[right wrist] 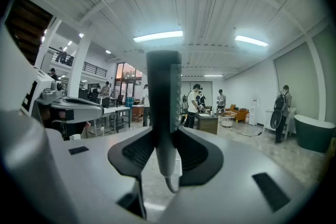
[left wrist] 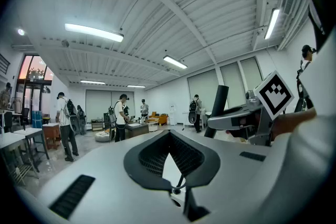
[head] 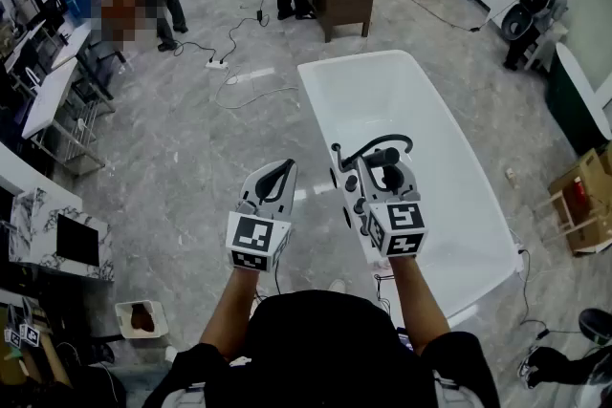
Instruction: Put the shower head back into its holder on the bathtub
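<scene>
Head view: my right claw [head: 376, 165] hangs over the bathtub [head: 402, 100] near end, left claw [head: 283, 169] just beside the bathtub; left gripper view: pressed together, empty; right gripper view: pinching the shower head [right wrist: 164, 102] upright, so mid-carry I reckon, next up is spotting the holder.
</scene>
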A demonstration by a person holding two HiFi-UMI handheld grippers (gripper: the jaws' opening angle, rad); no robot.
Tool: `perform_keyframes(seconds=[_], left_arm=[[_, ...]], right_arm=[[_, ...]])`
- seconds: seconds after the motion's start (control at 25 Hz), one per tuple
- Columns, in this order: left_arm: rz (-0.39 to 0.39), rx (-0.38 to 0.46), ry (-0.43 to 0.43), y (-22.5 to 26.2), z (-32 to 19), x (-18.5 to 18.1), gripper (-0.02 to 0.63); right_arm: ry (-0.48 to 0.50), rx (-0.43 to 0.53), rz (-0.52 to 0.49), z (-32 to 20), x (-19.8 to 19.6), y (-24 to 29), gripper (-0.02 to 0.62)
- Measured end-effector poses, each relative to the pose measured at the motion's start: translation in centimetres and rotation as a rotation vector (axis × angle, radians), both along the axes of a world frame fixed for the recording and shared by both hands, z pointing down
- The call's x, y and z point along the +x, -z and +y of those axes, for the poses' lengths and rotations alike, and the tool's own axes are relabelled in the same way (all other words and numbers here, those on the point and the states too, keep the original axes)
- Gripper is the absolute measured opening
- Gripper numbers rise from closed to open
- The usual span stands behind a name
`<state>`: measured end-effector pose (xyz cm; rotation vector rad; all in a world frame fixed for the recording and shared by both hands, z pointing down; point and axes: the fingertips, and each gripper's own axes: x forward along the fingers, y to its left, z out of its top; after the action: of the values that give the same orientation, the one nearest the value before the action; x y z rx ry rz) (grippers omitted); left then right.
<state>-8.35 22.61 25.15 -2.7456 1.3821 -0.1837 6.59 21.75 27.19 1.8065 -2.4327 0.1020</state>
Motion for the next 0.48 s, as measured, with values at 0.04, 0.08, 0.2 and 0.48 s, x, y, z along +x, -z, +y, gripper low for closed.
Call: perform_keyframes(seconds=[0.04,0.08,0.2,0.48], left_arm=[[0.001,0.000,0.000,-0.04,-0.02,0.02,0.014],[0.001,-0.001,0.000,-0.09,-0.05,0.05,0.014],[0.002,-0.004,0.003,-0.34,-0.17,0.19,0.014],[0.009,-0.022,0.026,-0.71,-0.70,1.00,0.014]], right_arm=[[-0.002,-0.002,-0.002,-0.09,0.12,-0.21,0.137],[-0.004,-0.003,-0.004,-0.17,0.22,-0.40,0.137],[0.001,-0.006,-0.007,-0.41,0.36,-0.70,0.137],[0.042,-0.007,0.001,-0.99,0.68,-0.47,0.137]])
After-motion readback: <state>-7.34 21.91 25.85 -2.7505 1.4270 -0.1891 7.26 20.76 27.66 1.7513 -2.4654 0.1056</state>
